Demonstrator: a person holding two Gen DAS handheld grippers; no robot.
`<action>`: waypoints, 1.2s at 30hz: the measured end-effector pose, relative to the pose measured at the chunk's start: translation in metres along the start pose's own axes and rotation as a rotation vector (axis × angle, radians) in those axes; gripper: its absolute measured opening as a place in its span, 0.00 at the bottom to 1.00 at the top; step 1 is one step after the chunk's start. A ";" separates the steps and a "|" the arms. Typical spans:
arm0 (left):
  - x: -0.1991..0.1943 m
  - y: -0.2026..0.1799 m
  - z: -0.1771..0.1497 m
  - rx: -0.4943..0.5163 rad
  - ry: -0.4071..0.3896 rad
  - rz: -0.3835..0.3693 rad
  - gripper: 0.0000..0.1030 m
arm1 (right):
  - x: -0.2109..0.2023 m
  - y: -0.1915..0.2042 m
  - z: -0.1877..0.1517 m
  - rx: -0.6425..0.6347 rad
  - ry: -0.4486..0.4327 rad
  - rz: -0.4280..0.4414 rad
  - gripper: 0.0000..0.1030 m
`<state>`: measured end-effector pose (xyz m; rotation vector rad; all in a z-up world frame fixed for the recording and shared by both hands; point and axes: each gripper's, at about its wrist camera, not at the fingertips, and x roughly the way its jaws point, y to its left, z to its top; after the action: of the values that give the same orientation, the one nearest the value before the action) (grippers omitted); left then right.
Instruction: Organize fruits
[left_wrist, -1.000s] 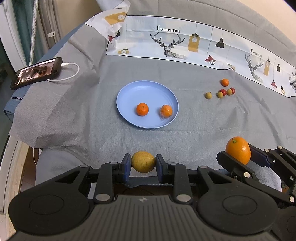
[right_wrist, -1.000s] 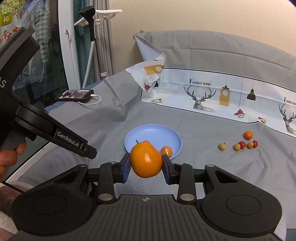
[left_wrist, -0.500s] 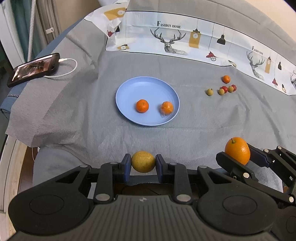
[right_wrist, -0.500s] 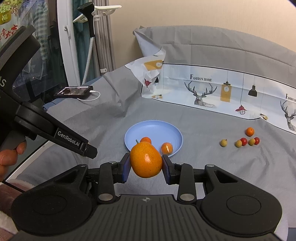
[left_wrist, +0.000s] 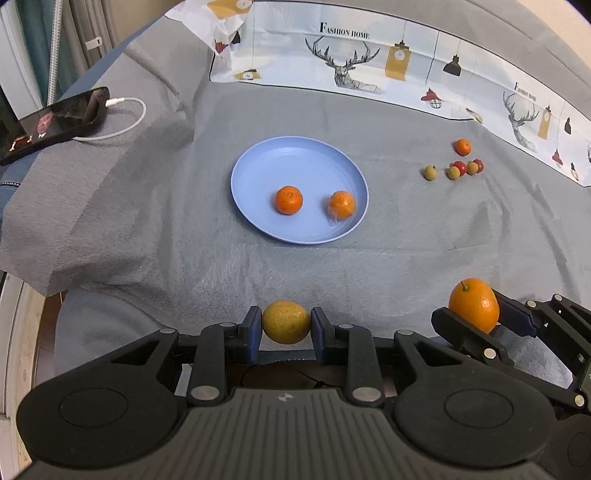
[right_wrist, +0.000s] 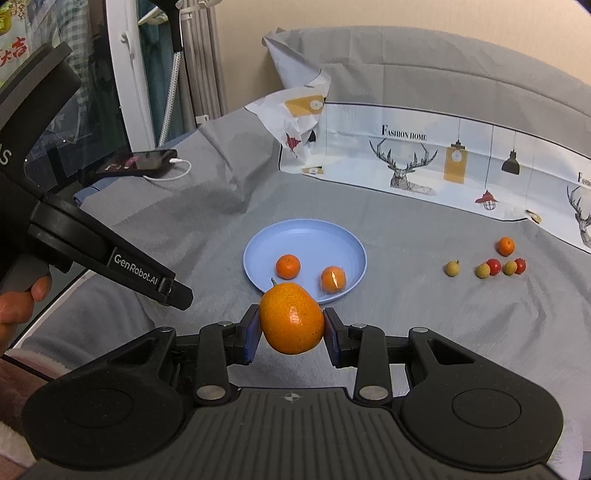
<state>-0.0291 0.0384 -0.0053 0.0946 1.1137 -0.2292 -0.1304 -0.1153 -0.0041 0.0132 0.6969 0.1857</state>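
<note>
Both grippers have drifted toward my blue plate; left gripper pinching a yellow fruit, right gripper pinching an orange fruit; drop-off looks near.

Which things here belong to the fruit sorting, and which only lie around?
Belong to the job:
- yellow fruit
- large orange fruit
- blue plate with two small oranges
- small loose fruits

Lying about:
- phone
- charging cable
- deer-print sheet

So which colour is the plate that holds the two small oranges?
Light blue: the plate shows best in the left wrist view.
</note>
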 end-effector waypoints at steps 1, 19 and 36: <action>0.003 0.001 0.002 -0.002 0.006 0.001 0.30 | 0.003 -0.001 0.000 0.001 0.007 0.000 0.36; 0.069 0.020 0.070 -0.045 0.090 0.045 0.30 | 0.087 -0.026 0.028 0.058 0.081 -0.016 0.36; 0.176 0.022 0.154 -0.034 0.105 0.047 0.30 | 0.213 -0.047 0.058 0.029 0.158 0.042 0.36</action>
<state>0.1848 0.0068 -0.0961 0.1035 1.2184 -0.1650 0.0744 -0.1218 -0.0990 0.0412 0.8570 0.2189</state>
